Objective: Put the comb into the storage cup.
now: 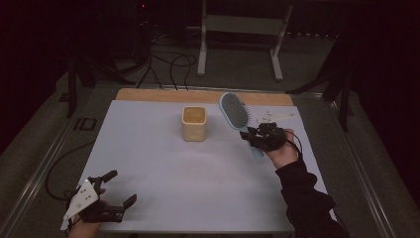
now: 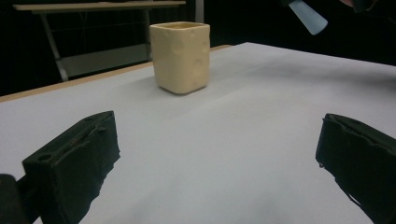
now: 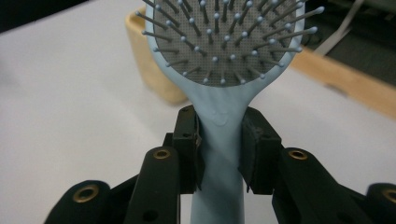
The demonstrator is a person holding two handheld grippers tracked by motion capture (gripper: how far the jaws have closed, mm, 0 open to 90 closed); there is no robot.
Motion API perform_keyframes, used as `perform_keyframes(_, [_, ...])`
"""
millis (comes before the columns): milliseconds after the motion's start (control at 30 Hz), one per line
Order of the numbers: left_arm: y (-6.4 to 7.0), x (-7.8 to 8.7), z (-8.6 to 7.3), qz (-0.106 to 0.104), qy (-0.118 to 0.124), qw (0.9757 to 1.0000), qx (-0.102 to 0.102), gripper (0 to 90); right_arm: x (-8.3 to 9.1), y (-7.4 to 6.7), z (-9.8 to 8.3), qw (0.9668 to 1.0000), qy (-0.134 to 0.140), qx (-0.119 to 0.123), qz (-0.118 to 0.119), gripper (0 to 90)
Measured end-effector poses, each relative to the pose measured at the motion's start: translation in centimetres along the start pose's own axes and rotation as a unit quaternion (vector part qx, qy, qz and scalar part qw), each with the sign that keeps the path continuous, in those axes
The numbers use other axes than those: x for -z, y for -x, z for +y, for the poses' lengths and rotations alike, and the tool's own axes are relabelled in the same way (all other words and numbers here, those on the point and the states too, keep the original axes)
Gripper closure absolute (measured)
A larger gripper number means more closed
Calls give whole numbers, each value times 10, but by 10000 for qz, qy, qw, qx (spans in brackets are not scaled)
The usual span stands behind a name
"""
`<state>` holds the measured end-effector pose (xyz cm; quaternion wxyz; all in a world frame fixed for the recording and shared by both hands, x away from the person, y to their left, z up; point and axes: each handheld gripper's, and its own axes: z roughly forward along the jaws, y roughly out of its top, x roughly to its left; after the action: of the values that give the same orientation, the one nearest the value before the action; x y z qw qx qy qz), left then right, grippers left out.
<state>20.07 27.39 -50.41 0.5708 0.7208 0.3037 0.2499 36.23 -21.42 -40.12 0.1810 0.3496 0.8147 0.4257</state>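
Right gripper view shows the pale blue hairbrush point(image 3: 219, 140) clamped by its handle just under the head, the two black jaws pressed flat on either side, bristles facing the camera. In the high view the brush point(image 1: 236, 113) sits right of centre, its head tilted toward the upper left and its handle tip sticking out below the right gripper point(image 1: 258, 137). The hand point(image 1: 281, 151) carries it clear of the white table point(image 1: 163, 163).

Just left of the brush head stands the cream square cup point(image 1: 194, 123), upright, with dimpled sides in the left gripper view point(image 2: 180, 57). Its inside looks bare from above, though the bottom is too dim to be sure.

The likely trouble: the handle is smooth and tapered, and the grip is near one end of a long, head-heavy thing, so the brush could swivel or slip between the pads. If it is meant to go handle-down into the cup, a crooked entry could catch the rim and tip the light cup over.

At the lower left of the high view the left gripper point(image 1: 119, 188) rests low on the table, jaws spread wide with nothing between them.
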Motion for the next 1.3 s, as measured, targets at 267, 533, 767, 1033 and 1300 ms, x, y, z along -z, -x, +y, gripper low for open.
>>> perform_keyframes(267, [0,0,0,-9,2,10000,-6,0,-2,-7,19,9987,500,-66,32,706])
perform_keyframes(533, [0,0,0,-11,8,10000,3,0,-6,-9,34,9952,954,-192,26,706])
perform_keyframes(767, [0,0,0,-17,2,10000,-1,0,-12,-9,42,9916,1259,-296,-61,706])
perform_keyframes(1033, [0,0,0,-22,5,10000,10,0,-19,-11,54,9903,1360,-260,-121,706])
perform_keyframes(1300, [0,0,0,-19,7,10000,14,0,-23,-12,68,9876,1537,-261,-175,706])
